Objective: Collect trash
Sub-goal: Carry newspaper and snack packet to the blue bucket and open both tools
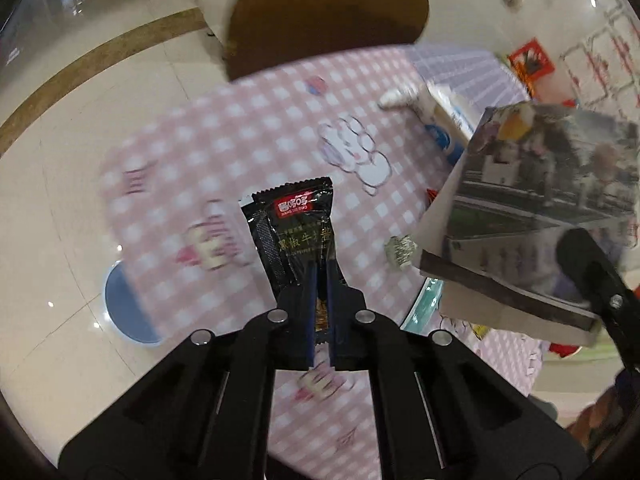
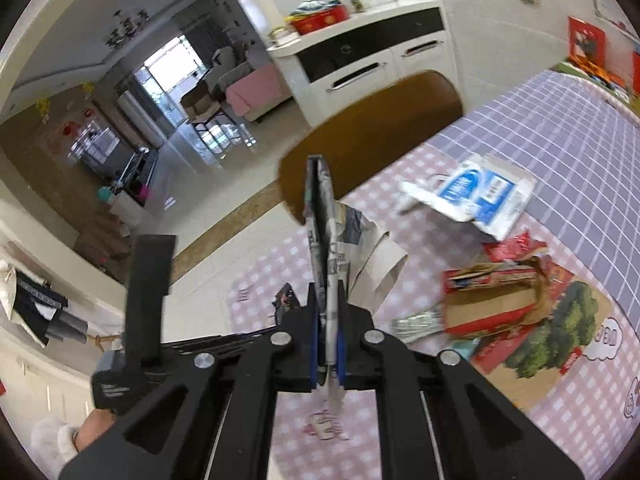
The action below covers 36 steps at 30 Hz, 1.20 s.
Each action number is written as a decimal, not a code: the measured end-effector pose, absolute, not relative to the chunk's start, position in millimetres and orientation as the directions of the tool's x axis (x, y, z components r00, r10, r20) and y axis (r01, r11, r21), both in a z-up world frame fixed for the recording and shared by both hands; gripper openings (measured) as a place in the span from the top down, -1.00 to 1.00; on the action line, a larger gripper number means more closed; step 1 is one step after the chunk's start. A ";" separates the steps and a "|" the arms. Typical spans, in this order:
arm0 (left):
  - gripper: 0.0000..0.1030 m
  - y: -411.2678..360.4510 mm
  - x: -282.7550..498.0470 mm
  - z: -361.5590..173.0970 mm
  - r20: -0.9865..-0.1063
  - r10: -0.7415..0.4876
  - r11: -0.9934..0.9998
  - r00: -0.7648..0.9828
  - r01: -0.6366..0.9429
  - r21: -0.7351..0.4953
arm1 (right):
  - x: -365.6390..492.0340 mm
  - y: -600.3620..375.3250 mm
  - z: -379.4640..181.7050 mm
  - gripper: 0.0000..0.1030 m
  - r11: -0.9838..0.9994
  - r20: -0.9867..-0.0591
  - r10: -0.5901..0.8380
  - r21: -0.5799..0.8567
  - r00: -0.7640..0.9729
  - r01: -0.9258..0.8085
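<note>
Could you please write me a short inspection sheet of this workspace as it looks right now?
Surface: table under a pink and a lilac checked cloth.
Job's things: black sauce sachet held in the left gripper; folded printed paper held in the right gripper.
Clutter: torn blue-and-white wrapper, ripped red carton, red wrapper scrap and crumpled foil lying on the cloth.
Grippers: both shut on their items, above the table.
Cables: nothing seen.
Surroundings: brown chair back at the far table edge, white cabinet, tiled floor, blue round object on the floor; views motion-blurred.
</note>
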<state>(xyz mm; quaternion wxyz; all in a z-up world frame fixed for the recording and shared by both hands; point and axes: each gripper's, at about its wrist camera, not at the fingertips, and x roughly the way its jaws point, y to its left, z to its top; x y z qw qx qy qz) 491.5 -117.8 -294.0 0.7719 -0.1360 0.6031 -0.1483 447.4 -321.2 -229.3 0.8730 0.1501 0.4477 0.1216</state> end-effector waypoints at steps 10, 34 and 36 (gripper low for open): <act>0.92 54.6 428.8 -277.8 -0.888 -0.347 0.915 0.302 -0.099 -0.391 | 432.1 -164.8 -235.8 0.86 0.856 -0.747 0.516 0.451 0.419 -0.252; 0.92 225.8 367.4 -337.8 -0.909 -0.321 0.855 0.267 -0.331 -0.399 | 423.8 34.4 -365.0 0.59 0.857 -0.870 0.476 0.426 0.128 -0.290; 0.92 225.8 369.2 -342.2 -0.909 -0.328 0.854 0.259 -0.329 -0.402 | 422.4 35.1 -364.4 0.59 0.858 -0.870 0.475 0.425 0.130 -0.289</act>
